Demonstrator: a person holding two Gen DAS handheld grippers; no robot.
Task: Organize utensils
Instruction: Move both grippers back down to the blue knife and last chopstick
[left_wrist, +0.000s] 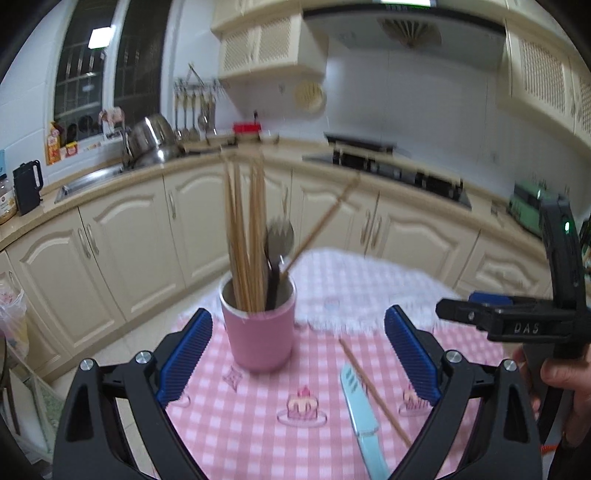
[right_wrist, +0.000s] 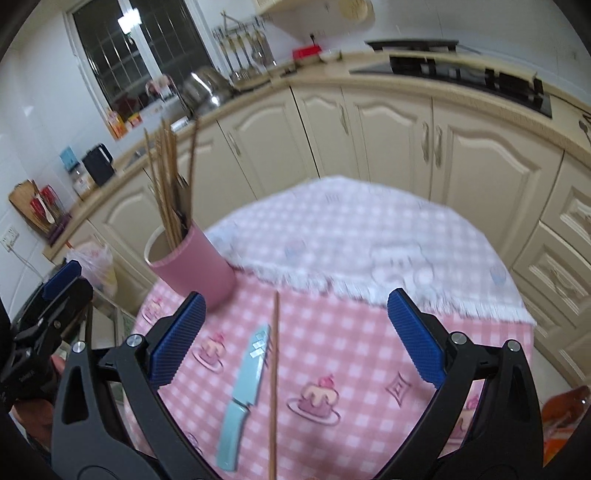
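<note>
A pink cup (left_wrist: 260, 325) (right_wrist: 192, 266) stands on the pink checked tablecloth (left_wrist: 258, 424) (right_wrist: 354, 354). It holds several wooden chopsticks (left_wrist: 243, 236) (right_wrist: 168, 184) and a dark-handled metal utensil (left_wrist: 279, 240). A light blue knife (left_wrist: 360, 413) (right_wrist: 243, 387) lies flat on the cloth with one loose chopstick (left_wrist: 375, 393) (right_wrist: 274, 384) beside it. My left gripper (left_wrist: 299, 358) is open just in front of the cup, nothing between its fingers. My right gripper (right_wrist: 295, 339) is open above the knife and the loose chopstick, holding nothing. It also shows at the right of the left wrist view.
A white fringed cloth (right_wrist: 369, 251) covers the table's far part. Cream kitchen cabinets (left_wrist: 122, 251) (right_wrist: 424, 147) curve around behind, with a sink (left_wrist: 88, 181), pots and a hob (right_wrist: 461, 74) on the counter. A person's hand (left_wrist: 565, 384) holds the right gripper.
</note>
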